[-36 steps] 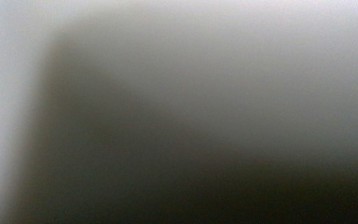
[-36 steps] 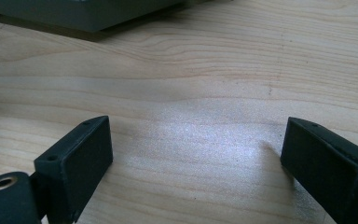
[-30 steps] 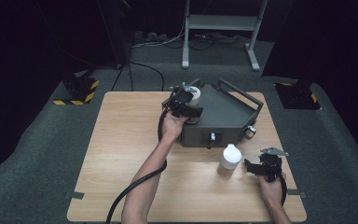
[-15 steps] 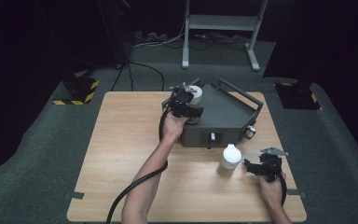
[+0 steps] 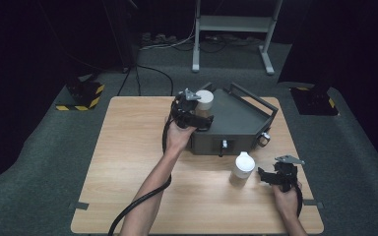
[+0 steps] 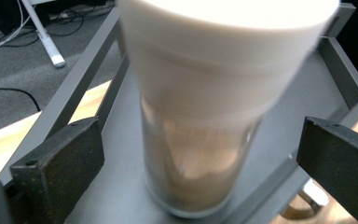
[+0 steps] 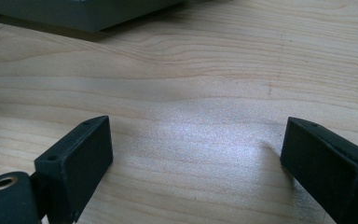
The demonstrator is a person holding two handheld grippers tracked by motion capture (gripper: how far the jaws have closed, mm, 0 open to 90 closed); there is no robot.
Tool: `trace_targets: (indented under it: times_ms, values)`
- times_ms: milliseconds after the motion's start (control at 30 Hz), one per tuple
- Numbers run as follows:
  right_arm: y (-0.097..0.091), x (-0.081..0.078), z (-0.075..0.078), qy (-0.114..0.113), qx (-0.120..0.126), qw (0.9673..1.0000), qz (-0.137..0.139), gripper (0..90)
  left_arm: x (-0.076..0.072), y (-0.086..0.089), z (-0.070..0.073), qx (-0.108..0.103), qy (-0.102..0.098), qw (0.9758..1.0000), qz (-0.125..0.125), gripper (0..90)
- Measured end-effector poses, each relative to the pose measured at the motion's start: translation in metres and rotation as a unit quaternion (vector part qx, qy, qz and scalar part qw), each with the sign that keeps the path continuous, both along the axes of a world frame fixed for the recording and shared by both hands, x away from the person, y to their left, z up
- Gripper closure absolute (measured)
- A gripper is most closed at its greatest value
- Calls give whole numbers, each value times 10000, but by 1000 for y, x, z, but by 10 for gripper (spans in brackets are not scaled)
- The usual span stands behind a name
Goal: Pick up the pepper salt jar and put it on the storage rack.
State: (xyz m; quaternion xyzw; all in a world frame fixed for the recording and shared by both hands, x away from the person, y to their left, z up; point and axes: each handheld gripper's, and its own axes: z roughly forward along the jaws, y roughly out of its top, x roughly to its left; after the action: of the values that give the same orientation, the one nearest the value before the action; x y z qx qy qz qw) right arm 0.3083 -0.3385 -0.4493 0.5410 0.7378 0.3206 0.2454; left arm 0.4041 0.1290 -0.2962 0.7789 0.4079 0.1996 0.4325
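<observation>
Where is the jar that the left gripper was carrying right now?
The jar stands upright at the left corner of the grey tray, between the left gripper's jaws, which have just opened off it.

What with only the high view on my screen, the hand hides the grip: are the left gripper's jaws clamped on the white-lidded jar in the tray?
Observer: No. The left gripper has just been opening; its jaws stand clear on both sides of the jar.
Operator: Is the jar set down?
Observer: Yes, its base rests upright on the grey tray floor.
Operator: And the right gripper, near the second jar?
Observer: The right gripper is open, with bare wooden table between its jaws; the second jar is not between them.
</observation>
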Motion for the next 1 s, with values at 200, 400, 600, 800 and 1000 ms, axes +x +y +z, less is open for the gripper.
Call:
trace_targets:
  times_ms: [200, 400, 600, 800, 1000]
  values:
    - [0, 0, 0, 5, 8, 10000, -9, 85, -17, 17, -1, -125, -32, 9999, 54, 14]
    - [0, 0, 0, 5, 7, 10000, -9, 85, -31, 27, -4, -176, -54, 9998, 96, 23]
    - [0, 0, 0, 4, 7, 10000, -8, 85, -50, 40, -9, -292, -31, 9994, 169, 34]
    - [0, 0, 0, 4, 8, 10000, -9, 85, -61, 52, -18, -425, 22, 9987, 287, 37]
    - [0, 0, 0, -1, 0, 10000, -2, 86, -73, 57, -28, -455, 51, 9984, 331, 35]
